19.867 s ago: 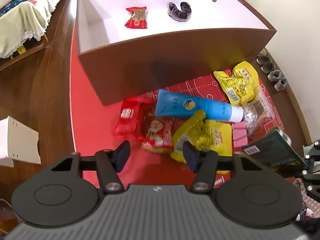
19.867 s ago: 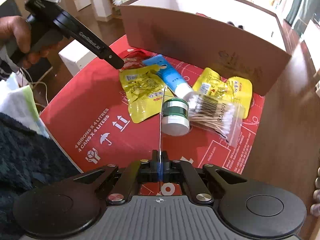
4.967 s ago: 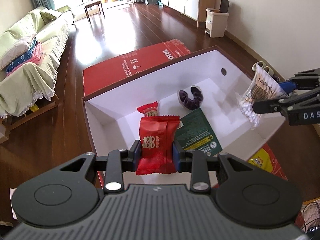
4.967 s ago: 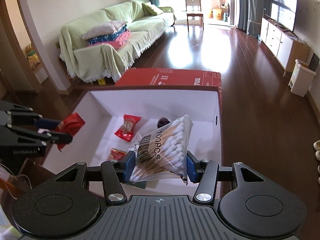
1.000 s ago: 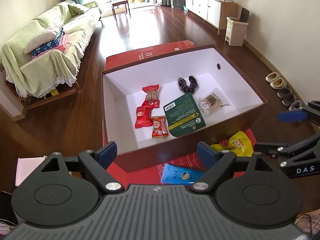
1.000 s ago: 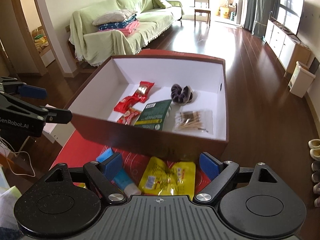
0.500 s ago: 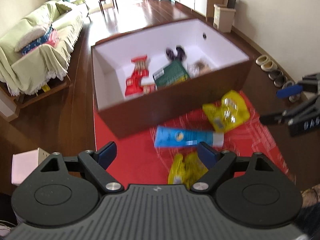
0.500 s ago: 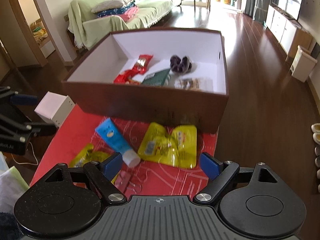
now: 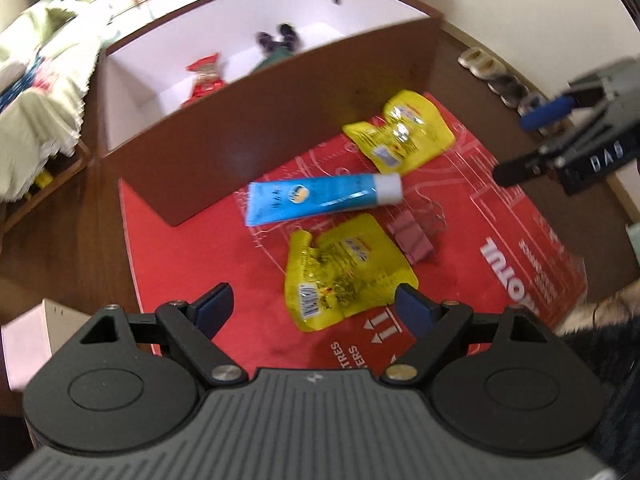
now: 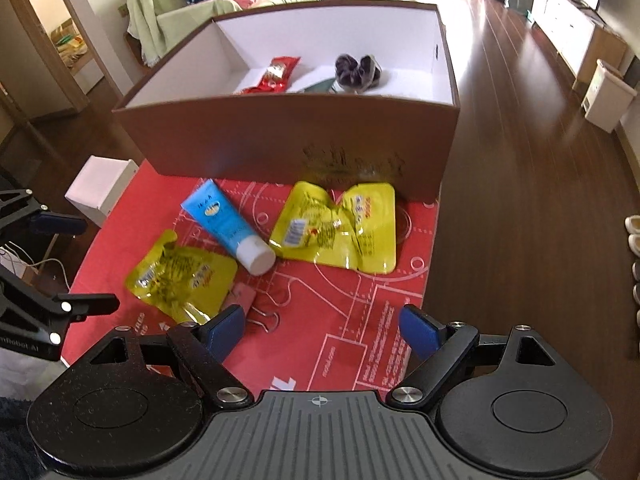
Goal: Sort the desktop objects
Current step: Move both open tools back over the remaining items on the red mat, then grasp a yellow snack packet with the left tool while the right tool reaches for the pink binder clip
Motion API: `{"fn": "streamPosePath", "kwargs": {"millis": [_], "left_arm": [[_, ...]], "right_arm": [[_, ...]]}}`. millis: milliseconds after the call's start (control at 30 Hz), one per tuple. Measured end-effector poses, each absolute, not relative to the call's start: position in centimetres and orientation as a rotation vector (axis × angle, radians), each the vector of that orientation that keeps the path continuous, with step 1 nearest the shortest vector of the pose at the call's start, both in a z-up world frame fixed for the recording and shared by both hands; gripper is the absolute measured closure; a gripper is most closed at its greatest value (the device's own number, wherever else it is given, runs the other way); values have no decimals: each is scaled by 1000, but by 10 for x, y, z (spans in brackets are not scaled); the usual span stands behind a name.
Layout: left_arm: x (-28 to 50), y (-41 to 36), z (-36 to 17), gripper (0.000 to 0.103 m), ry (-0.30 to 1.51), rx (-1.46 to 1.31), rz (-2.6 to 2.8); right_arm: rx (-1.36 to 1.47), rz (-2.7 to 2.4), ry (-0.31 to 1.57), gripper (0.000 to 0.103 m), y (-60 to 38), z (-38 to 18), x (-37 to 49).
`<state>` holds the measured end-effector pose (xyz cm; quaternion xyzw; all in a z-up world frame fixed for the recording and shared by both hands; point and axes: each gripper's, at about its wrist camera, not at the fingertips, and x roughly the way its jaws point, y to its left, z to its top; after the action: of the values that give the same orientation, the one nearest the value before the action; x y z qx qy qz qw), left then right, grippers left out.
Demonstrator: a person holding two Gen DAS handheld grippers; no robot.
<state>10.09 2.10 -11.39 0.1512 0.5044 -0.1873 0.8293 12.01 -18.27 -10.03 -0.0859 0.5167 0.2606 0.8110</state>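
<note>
Both grippers have dropped from over the box to the mat in the last second. Left gripper [image 9: 314,308] is empty, jaws spread wide; right gripper [image 10: 320,328] likewise wide and empty. Five seconds ago the left carried a red snack and the right the cotton swab bag; both loads are gone from the claws. So that drop-off looks done, and I read this as the approach for the next pick.

Already in the box [image 10: 288,136], upper centre of the right view: red snack packet [image 10: 276,74], dark scrunchie [image 10: 356,68], and the corner of a green packet [image 10: 320,86]. The swab bag is hidden behind the front wall now.

Still to sort, on the red mat [image 9: 192,256]:
- blue tube [image 9: 320,198], centre of the left view, white cap pointing right
- yellow pouch [image 9: 344,276], directly ahead of the left jaws, so the likely next target
- second yellow pouch [image 10: 340,226], close against the box front, centre of the right view
- pink binder clip [image 9: 412,240], just right of the near pouch, with a loose wire clip beside it

The left view is motion-blurred, so fine detail there is unreliable.

Surface: flattened printed red carton laid on a dark wood floor. Room: green-draped sofa [image 10: 192,4] upper left of the right view, white bin [image 10: 604,96] at right, small white box [image 10: 100,190] off the mat's left edge, and shoes along the wall at the far right.
</note>
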Motion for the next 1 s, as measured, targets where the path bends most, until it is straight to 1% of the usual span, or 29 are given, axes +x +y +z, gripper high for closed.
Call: {"fn": "streamPosePath", "kwargs": {"millis": [400,533,733,833,900,967,1000], "left_arm": [[129,36,-143,18,1124,191,-472],[139,36,-153,18,1134,198,-532],[150,29,-164,17,1141,301,-686],[161,31,-175,18,1154,271,-708],[166,34,-181,25,1165,232,-720],[165,35,-184,39,1143,242,-735],[162,34,-184,44,1126,263,-747]], "right_arm": [[-153,480,1170,16,-194,-114,122],[-145,443,1192,16,-198,-117,122],[-125,377,1233,16,-205,-125,120],[-111,345,1251,16,-206,-127,118],[-106,331,1259,16,-206,-129,116],[-101,319,1264,16,-205,-130,115],[-98,315,1267,16,-205,-130,115]]}}
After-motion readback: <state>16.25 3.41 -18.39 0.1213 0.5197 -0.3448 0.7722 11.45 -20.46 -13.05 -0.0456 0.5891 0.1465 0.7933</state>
